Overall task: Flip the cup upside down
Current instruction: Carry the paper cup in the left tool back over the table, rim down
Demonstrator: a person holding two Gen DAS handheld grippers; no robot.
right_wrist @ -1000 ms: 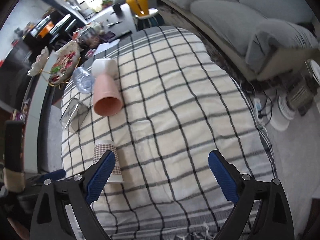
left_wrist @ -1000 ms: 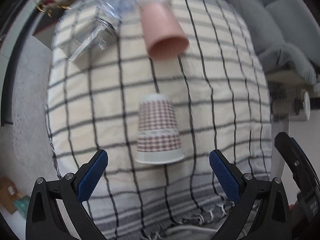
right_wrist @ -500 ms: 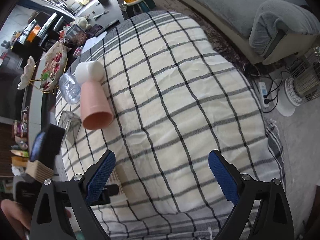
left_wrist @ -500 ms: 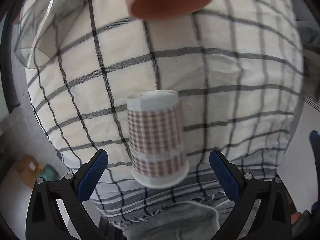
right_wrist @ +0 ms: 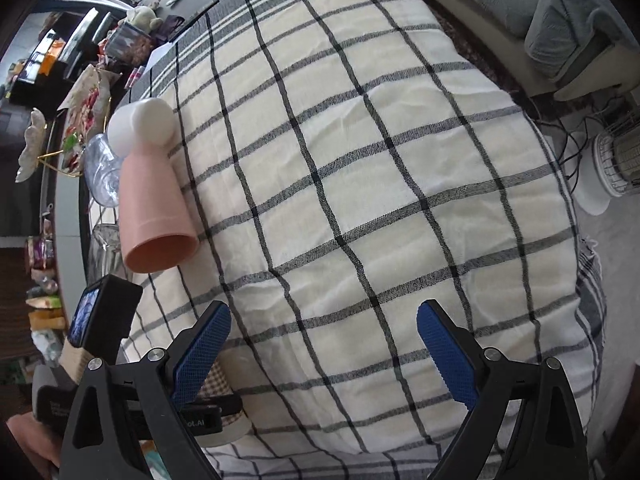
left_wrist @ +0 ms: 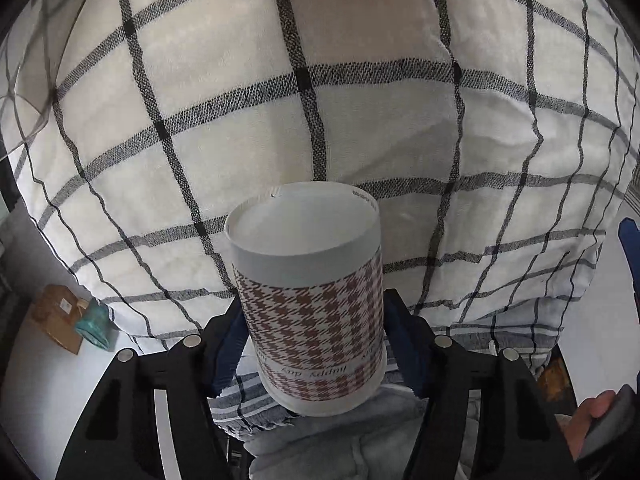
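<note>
A: Start with the big picture. What's under everything?

B: The checked tablecloth fills both views, and on it a pink cup lies on its side, well apart from the action. Half a second ago the left gripper was spread wide with the houndstooth paper cup standing between its fingers, untouched. Now the blue pads press the cup's lower wall on both sides, so the gripper is clamped on it.

A: And what does that mean for the flip?

B: I judge the grasp is made and the turn itself is not yet done. The cup's closed base faces up and its wider rolled rim sits low near the tablecloth's edge, so it needs lifting and rotating.

A: Is it off the cloth?

B: I cannot tell from here.

A: The other tool?

B: The right gripper hangs above the cloth with its jaws wide apart, holding nothing; the cup shows only partly behind its left finger.
</note>
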